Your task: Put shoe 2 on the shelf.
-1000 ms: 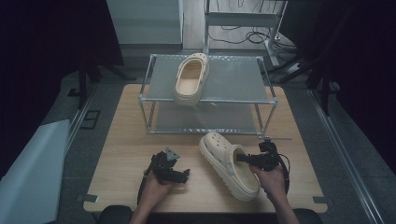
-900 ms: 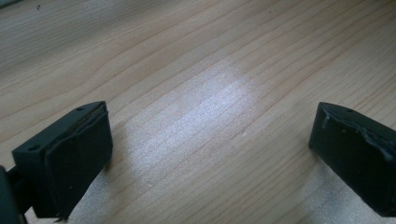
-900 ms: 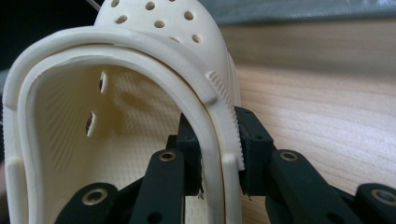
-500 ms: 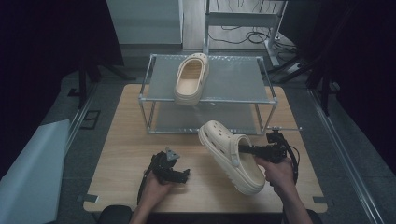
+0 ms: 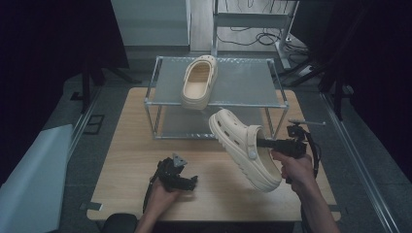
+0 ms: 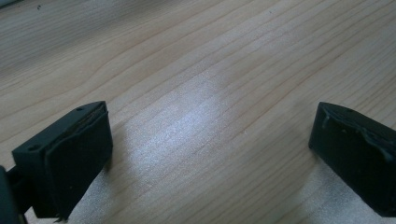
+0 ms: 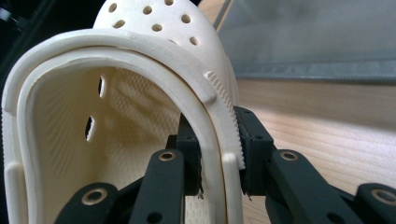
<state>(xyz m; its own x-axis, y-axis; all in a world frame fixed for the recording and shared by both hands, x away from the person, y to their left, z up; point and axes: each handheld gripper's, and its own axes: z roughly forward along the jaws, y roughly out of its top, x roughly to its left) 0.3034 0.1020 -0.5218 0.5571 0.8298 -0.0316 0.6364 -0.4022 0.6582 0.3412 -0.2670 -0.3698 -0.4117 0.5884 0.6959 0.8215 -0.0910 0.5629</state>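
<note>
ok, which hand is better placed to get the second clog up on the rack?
Right. The right gripper is clamped on the clog's side wall, with it lifted off the table near the rack. The left gripper sits open and low, holding nothing.

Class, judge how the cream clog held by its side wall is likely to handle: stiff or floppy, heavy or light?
The clog probably is light: the right gripper holds it clear of the table by one wall. It seems fairly stiff, keeping its shape. The ridged wall between the fingers likely resists slipping.
</note>
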